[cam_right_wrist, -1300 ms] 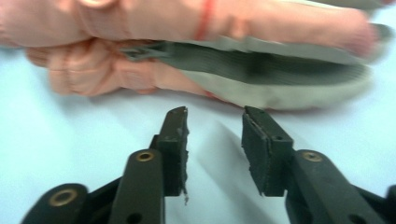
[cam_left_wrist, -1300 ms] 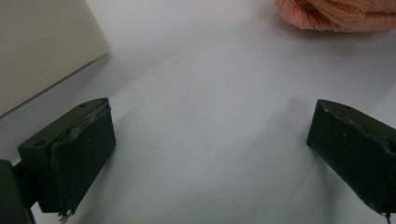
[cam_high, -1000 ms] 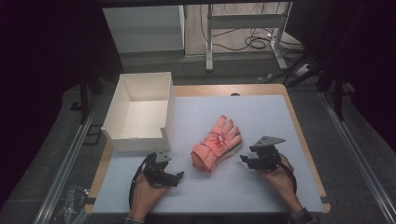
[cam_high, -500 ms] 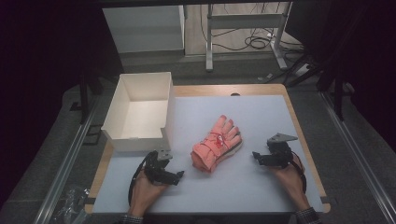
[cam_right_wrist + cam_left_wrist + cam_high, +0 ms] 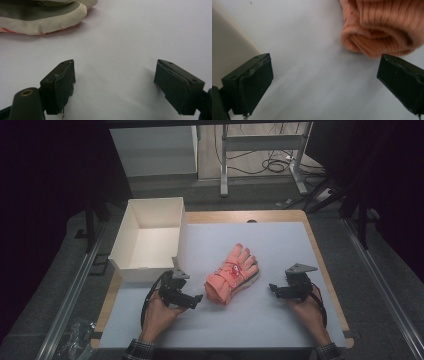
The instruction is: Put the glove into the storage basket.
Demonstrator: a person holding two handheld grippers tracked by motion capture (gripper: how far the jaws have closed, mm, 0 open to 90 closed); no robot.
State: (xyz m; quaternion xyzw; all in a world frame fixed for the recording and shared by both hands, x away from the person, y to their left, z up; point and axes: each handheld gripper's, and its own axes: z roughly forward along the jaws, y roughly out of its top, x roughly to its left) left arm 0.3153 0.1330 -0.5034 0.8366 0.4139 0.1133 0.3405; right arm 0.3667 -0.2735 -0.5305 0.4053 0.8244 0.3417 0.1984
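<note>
A pair of salmon-pink knit gloves [image 5: 232,274] lies stacked in the middle of the pale mat, fingers pointing away from me. My left gripper [image 5: 198,298] sits just left of the cuffs, its jaws wide open and empty. In the left gripper view [image 5: 324,57] the ribbed cuff [image 5: 382,32] lies ahead at the upper right. My right gripper [image 5: 273,288] rests to the right of the gloves, apart from them. Its jaws have just been opening, with nothing between them [image 5: 115,62]. A grey-palmed, cream-edged glove [image 5: 42,15] shows at the upper left there.
An open white box [image 5: 145,272] stands at the table's back left, close behind my left gripper; its wall [image 5: 227,50] shows at the left of the left gripper view. The mat [image 5: 280,245] covers a wooden table with edges all round. Beyond are a dark floor and table legs.
My right gripper has drawn back to the right, away from the gloves, and its jaws stand wider. My left gripper has lifted a little and edged toward the cuffs.
</note>
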